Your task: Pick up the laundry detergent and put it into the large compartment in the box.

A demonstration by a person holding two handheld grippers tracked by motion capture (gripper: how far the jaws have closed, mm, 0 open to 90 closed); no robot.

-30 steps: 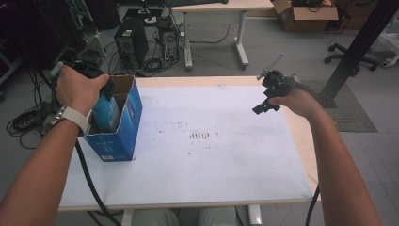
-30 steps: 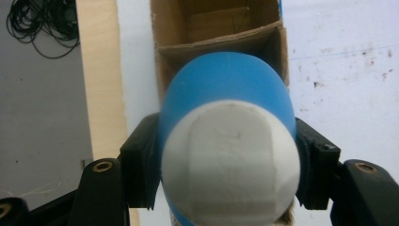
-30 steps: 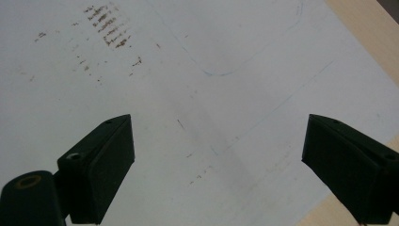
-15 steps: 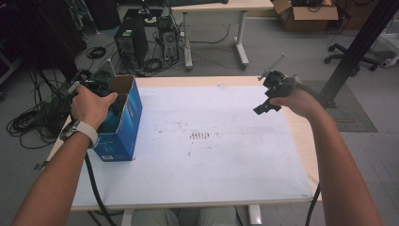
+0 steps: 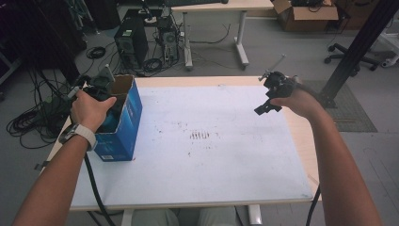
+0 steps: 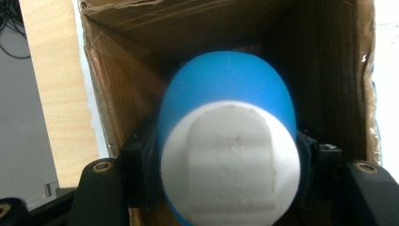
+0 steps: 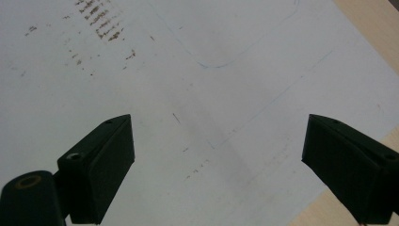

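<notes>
An open cardboard box [image 5: 126, 134] with blue outer sides stands at the table's left edge. In the left gripper view my left gripper [image 6: 226, 157] reaches down into the box [image 6: 117, 89], shut on a blue bottle [image 6: 226, 84] with a white cap [image 6: 230, 165]. In the high view the person's left hand [image 5: 89, 108] covers that gripper at the box's mouth. My right gripper [image 5: 264, 107] hangs open above the right side of the white table sheet [image 5: 211, 160]. Nothing lies between its fingers [image 7: 101, 160] over the bare sheet [image 7: 197, 84].
The sheet carries faint brown marks [image 5: 200, 135] at its middle. Behind the table on the floor are computer towers [image 5: 127, 40] and tangled cables [image 5: 28, 117]. A second table [image 5: 221, 7] stands farther back. A black post [image 5: 357, 47] rises at the right.
My left hand has moved forward and down, carrying the blue bottle deeper into the box. The right gripper has barely moved.
</notes>
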